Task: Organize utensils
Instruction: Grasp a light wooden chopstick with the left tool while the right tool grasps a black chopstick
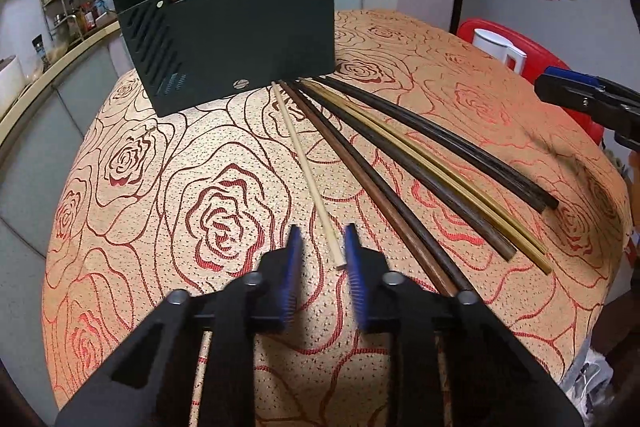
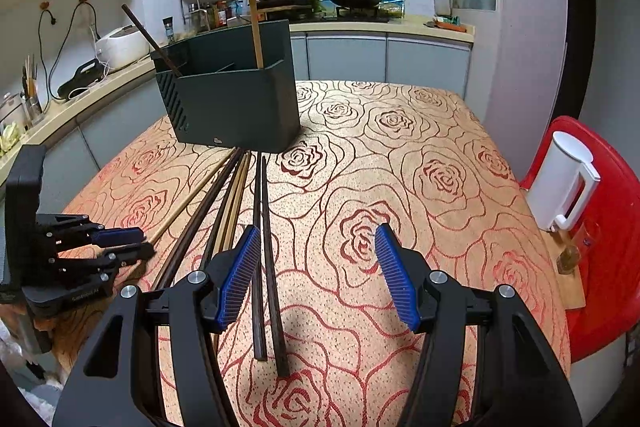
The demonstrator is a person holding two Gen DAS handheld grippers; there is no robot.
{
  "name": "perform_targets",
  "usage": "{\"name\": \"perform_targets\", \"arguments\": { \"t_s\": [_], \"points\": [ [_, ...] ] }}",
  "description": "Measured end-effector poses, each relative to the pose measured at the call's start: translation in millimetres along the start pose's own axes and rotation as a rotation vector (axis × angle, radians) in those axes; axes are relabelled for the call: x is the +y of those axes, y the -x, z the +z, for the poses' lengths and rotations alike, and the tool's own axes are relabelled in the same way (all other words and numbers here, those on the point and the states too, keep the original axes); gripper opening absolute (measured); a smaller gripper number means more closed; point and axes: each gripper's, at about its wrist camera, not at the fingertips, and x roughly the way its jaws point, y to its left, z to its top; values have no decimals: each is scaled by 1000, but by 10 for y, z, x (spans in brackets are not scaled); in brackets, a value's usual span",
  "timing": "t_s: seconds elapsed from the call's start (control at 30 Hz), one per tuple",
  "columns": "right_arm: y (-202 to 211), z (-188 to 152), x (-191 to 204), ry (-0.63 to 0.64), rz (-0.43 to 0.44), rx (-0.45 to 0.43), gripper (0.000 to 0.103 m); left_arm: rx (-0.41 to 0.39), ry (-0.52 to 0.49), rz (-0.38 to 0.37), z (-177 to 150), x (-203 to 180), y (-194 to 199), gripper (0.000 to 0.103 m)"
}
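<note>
A dark green utensil holder [image 1: 240,35] [image 2: 236,107] stands at the table's far side, with a dark chopstick and a pale stick upright in it. Several chopsticks fan out from its base: a pale one [image 1: 304,167], brown ones [image 1: 360,195], an olive one [image 1: 440,179] and dark ones [image 1: 440,147] [image 2: 266,247]. My left gripper [image 1: 324,255] [image 2: 124,245] is low over the cloth. Its jaws stand a narrow gap apart around the pale chopstick's near end, which lies by the right pad; the left pad is off it. My right gripper [image 2: 318,267] [image 1: 580,99] is open above two dark chopsticks.
The table wears an orange rose-patterned cloth [image 2: 400,155]. A white kettle [image 2: 560,183] [image 1: 500,51] sits on a red chair [image 2: 600,247] by the table's right edge. A kitchen counter [image 2: 80,99] with appliances runs along the left.
</note>
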Motion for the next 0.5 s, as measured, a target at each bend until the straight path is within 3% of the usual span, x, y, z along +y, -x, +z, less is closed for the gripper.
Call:
{"name": "perform_targets", "arguments": {
  "t_s": [0.07,0.27,0.5],
  "points": [
    [1,-41,-24,-4,-1,9,58,3,-3,12,-12,24,11,8],
    [5,-259,-117,2,-3,57,57,14,25,43,-75,212,57,5],
    [35,-538,-73,56,86,120,40,13,73,38,-132,386,99,5]
  ]
}}
